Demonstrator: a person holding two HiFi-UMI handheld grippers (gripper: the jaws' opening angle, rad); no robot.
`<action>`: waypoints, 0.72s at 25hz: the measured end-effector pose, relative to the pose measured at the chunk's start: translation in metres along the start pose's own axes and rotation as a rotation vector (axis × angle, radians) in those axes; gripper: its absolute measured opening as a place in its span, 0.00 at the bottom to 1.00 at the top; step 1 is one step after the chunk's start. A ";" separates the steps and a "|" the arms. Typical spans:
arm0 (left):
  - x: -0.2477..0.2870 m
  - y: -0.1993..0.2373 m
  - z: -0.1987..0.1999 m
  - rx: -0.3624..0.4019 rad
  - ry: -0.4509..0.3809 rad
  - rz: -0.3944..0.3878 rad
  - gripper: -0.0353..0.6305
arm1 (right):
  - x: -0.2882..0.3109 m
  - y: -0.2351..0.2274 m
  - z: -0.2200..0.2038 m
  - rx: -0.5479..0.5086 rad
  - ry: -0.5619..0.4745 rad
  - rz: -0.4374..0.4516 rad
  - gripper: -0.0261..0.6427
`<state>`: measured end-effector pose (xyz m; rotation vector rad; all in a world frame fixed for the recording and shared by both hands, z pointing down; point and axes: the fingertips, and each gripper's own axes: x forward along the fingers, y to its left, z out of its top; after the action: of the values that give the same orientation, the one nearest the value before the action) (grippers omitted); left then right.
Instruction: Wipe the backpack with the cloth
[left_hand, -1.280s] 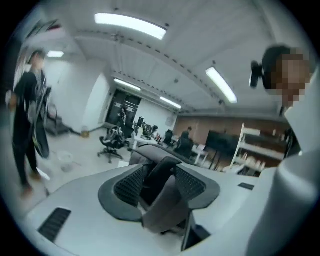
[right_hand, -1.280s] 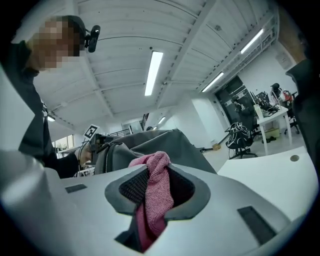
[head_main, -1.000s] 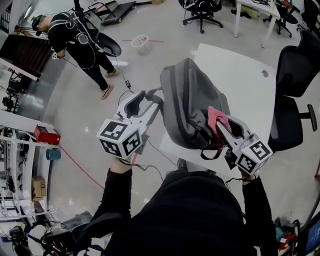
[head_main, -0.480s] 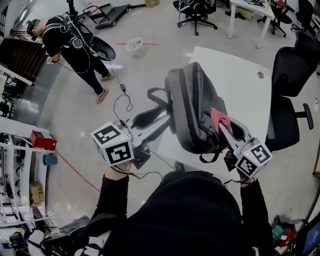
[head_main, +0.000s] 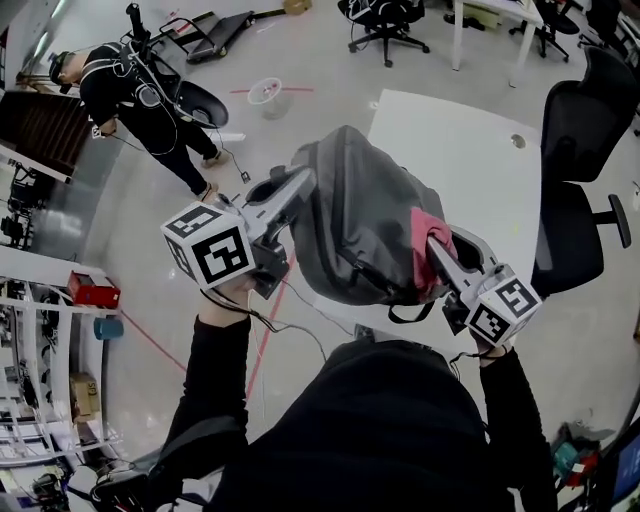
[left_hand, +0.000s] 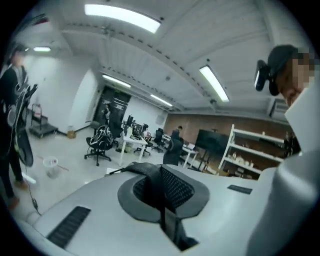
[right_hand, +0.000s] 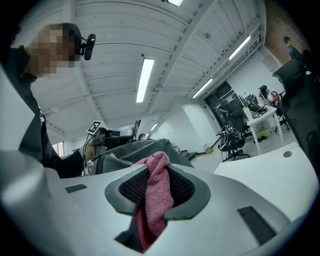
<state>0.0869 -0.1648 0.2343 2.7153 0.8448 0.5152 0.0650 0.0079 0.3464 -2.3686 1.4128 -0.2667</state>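
The backpack is dark grey, the cloth pink and nubbly — the table white, the office chair black.

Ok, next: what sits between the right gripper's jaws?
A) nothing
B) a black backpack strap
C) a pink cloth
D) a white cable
C: in the right gripper view the right gripper is shut on the pink cloth, which is bunched between its pads, next to the grey backpack.

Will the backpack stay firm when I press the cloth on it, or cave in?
Probably caves: the backpack looks soft and creased. Held by one strap in the left tool, it may swing away.
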 end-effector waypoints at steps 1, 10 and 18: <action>0.009 -0.005 0.006 0.069 0.040 -0.013 0.08 | 0.003 0.000 0.005 -0.005 -0.010 0.003 0.19; 0.111 -0.128 0.061 0.452 0.192 -0.231 0.08 | -0.017 -0.013 0.065 -0.068 -0.192 -0.095 0.19; 0.093 -0.201 0.106 0.579 0.123 -0.402 0.08 | -0.033 0.033 0.122 -0.398 -0.311 -0.111 0.19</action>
<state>0.1015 0.0370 0.0944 2.8838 1.7590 0.3940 0.0642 0.0486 0.2226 -2.6561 1.2790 0.3772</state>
